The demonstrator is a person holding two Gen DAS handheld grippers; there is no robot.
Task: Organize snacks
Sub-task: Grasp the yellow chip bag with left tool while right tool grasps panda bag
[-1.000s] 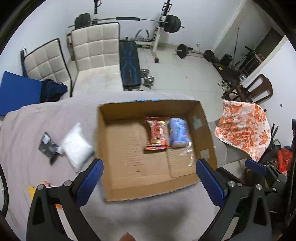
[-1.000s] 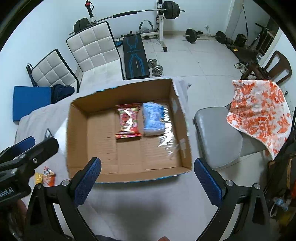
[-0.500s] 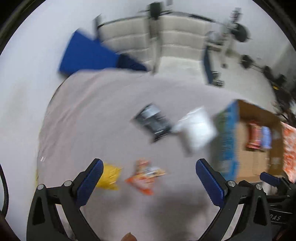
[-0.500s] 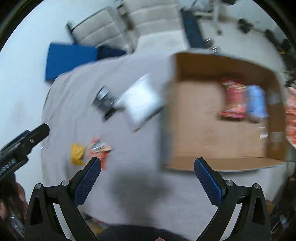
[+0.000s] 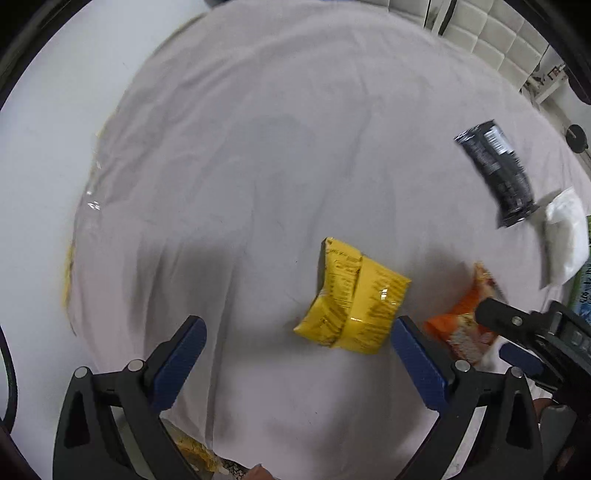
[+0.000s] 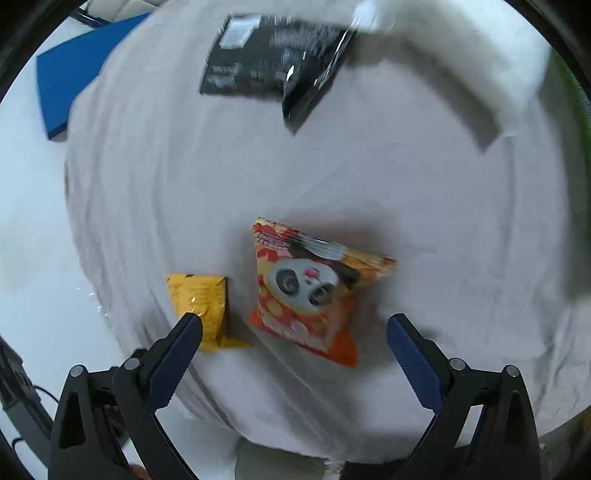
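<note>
A yellow snack packet [image 5: 354,301] lies on the grey cloth-covered table [image 5: 258,147], just ahead of my open left gripper [image 5: 297,343], nearer its right finger. An orange packet with a panda print [image 6: 314,291] lies in front of my open right gripper [image 6: 295,343], between its spread fingers but clear of them. The yellow packet [image 6: 201,306] sits beside it, partly behind the right gripper's left finger. The orange packet [image 5: 465,321] is half hidden by the right gripper in the left wrist view. Farther off lie a black packet [image 6: 273,70] and a white bag [image 6: 458,62].
The black packet [image 5: 496,173] and white bag [image 5: 563,240] lie toward the table's right side. A blue pad [image 6: 74,70] lies beyond the table's far left edge. Padded white chairs [image 5: 491,33] stand behind the table. A green box edge [image 5: 581,288] shows at far right.
Both grippers have swung left away from the cardboard box and dropped low over the loose packets. The box with its red and blue packets has left both views.
</note>
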